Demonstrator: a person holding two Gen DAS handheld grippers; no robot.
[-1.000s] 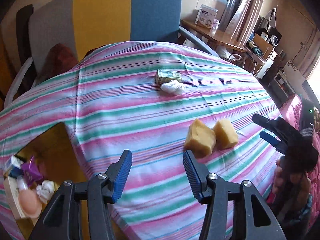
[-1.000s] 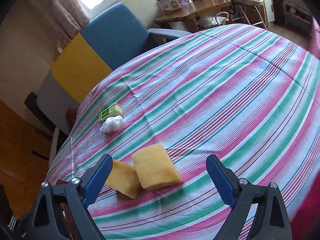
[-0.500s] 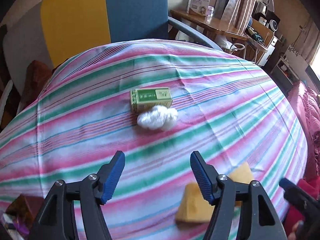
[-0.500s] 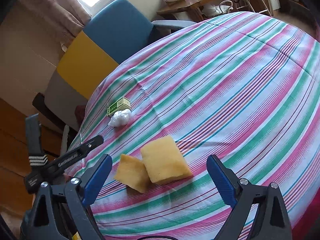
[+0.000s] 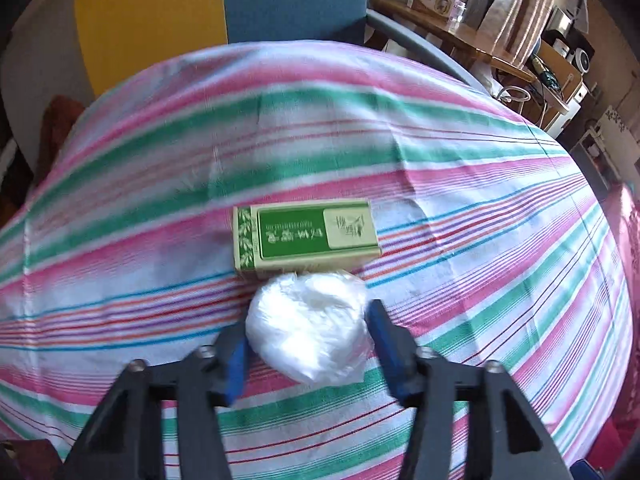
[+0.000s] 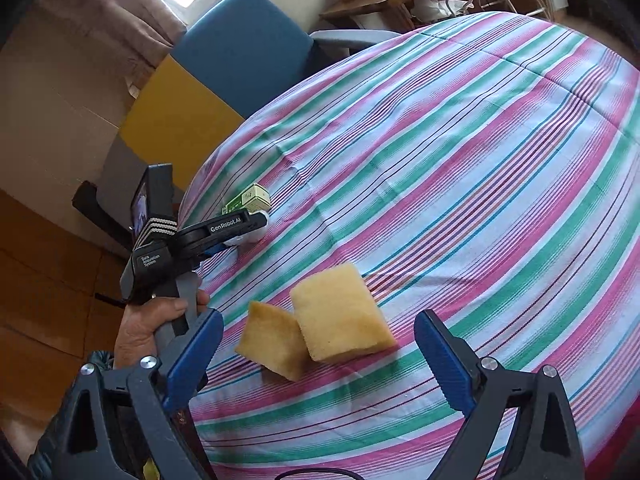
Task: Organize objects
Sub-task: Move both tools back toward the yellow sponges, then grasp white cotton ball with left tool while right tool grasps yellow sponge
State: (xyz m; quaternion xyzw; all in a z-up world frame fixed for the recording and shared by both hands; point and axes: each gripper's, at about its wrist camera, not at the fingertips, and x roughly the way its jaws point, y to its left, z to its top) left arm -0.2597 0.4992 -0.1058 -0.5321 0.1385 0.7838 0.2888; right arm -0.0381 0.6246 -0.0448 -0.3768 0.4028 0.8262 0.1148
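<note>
A crumpled white plastic wad [image 5: 310, 326] lies on the striped tablecloth [image 5: 480, 240], touching a green box [image 5: 306, 238] just behind it. My left gripper [image 5: 306, 346] is open with its jaws on either side of the wad. In the right wrist view the left gripper [image 6: 240, 224] hides most of the wad, and the green box [image 6: 250, 199] shows behind it. Two yellow sponges, a small one [image 6: 274, 340] and a larger one [image 6: 340, 312], lie side by side. My right gripper [image 6: 316, 356] is open and empty just in front of the sponges.
A blue, yellow and grey chair [image 5: 256, 4] stands behind the round table. A wooden desk [image 5: 452, 36] with a white box stands at the back right. The table edge drops to a wooden floor [image 6: 48, 280] on the left.
My left gripper has moved forward across the table from near the sponges to the white wad, which now sits between its jaws. My right gripper has held nearly still.
</note>
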